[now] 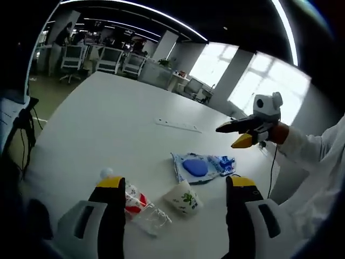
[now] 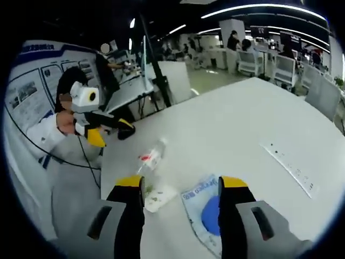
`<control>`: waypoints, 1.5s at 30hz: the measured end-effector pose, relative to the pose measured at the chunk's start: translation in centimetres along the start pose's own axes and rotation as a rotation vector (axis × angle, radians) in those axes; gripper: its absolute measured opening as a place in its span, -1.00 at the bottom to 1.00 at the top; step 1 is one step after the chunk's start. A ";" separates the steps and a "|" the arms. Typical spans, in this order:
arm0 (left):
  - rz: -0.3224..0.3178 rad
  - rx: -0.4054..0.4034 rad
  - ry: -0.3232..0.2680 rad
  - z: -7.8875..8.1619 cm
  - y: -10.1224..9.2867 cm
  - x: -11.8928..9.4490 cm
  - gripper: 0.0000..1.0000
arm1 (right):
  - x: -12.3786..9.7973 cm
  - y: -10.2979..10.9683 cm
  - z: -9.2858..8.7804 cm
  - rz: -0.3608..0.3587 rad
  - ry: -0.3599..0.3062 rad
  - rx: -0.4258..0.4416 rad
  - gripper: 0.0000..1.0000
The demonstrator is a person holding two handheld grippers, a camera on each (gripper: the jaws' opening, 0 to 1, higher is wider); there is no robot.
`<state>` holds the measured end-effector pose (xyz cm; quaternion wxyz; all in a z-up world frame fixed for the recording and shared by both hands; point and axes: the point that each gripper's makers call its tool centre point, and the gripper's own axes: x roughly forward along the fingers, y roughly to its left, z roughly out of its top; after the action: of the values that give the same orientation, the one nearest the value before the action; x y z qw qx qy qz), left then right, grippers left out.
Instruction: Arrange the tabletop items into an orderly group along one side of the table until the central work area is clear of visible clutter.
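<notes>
Left tool (image 1: 175, 186): jaws apart, nothing between them; held above the tabletop's near edge, over the bottle and cup.
Right tool (image 2: 181, 186): jaws apart, nothing between them; held above the cup and pouch. In the left gripper view it hangs in the air off the tabletop's right edge, clear of the surface.
Plastic bottle (image 1: 137, 205): clear, red label, white cap; lies on its side near the tabletop's near edge, just beside the left tool's left jaw in the left gripper view.
Paper cup (image 1: 183, 198): white with a green print; lies tipped on its side, just beside the bottle.
Pouch (image 1: 202, 167): blue-and-white printed packet with a blue oval object on it; lies flat just beyond the cup.
Ruler (image 1: 178, 125): long pale strip; lies flat toward the tabletop's middle, well apart from the other three items.
Tabletop (image 1: 108, 124): white, large.
Person: white sleeve (image 1: 307, 156) behind the right tool.
Background: office chairs (image 1: 110, 59) beyond the far edge.
</notes>
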<state>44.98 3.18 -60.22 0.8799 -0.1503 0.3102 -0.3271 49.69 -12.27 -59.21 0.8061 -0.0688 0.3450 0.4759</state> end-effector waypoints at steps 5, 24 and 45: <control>0.018 -0.014 -0.018 -0.2 0.5 -1.2 0.55 | 2.0 0.5 1.3 0.047 0.028 -0.023 0.08; 0.051 -0.073 -0.064 -2.3 2.3 -4.5 0.53 | 12.1 4.4 4.1 0.252 0.149 -0.006 -0.03; 0.066 -0.111 -0.102 -3.3 4.5 -5.3 0.53 | 19.3 6.2 3.1 0.365 0.254 0.111 -0.05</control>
<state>41.85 9.81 -62.48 0.8951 -0.2051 0.2874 -0.2722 52.13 6.30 -67.46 0.6591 -0.0203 0.4760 0.5819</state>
